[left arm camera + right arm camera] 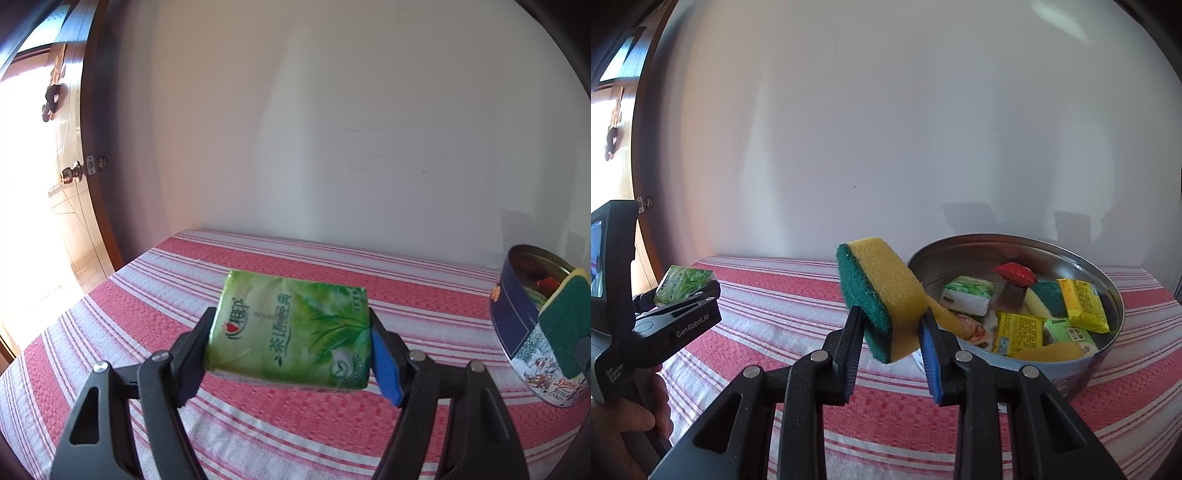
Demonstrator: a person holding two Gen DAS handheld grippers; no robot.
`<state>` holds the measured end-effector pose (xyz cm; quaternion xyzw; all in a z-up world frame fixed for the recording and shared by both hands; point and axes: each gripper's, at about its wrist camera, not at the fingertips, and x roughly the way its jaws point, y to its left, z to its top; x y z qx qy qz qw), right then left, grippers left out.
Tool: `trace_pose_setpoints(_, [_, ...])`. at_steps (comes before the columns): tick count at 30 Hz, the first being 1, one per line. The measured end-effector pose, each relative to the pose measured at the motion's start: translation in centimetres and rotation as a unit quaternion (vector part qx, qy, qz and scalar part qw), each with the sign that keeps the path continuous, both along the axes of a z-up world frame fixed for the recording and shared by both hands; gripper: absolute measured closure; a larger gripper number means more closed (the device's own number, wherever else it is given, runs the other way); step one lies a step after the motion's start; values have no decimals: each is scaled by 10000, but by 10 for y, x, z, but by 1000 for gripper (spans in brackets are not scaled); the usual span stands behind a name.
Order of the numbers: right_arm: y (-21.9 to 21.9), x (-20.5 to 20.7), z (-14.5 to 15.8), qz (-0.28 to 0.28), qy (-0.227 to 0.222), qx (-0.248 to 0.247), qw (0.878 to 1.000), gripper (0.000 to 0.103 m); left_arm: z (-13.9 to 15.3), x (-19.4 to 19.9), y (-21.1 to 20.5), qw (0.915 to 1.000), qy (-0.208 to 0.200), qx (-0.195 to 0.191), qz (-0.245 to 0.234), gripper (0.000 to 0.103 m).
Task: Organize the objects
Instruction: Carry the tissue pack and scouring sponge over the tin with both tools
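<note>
My left gripper [291, 339] is shut on a green tissue pack [291, 328], held flat above the red-and-white striped cloth [258, 258]. The right wrist view shows that same left gripper [689, 295] with the tissue pack [683, 284] at the far left. My right gripper [890, 328] is shut on a yellow-and-green sponge [886, 295], tilted and raised just left of a round metal tin [1108, 295]. The tin holds several small packs, a sponge and a red item. From the left wrist the tin [517, 325] and sponge [565, 321] appear at the right edge.
A white wall rises right behind the table's far edge. A wooden door [70, 206] with a knob stands at the left. A hand [628, 417] grips the left tool's handle. Striped cloth [775, 314] lies bare between the two grippers.
</note>
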<state>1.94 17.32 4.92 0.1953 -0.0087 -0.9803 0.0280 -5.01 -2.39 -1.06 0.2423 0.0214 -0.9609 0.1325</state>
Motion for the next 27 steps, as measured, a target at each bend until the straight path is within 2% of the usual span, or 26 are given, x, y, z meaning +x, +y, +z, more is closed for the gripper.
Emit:
trace_pose_setpoints(9, [15,16,4,-56,129,194,9997,71,-1,3,25,9998,4,7,-190,28])
trace_pose_setpoints(27, [85,19,6,-600,298,440,9968,71,-2,7,100,9972,-28,-133,-740,28])
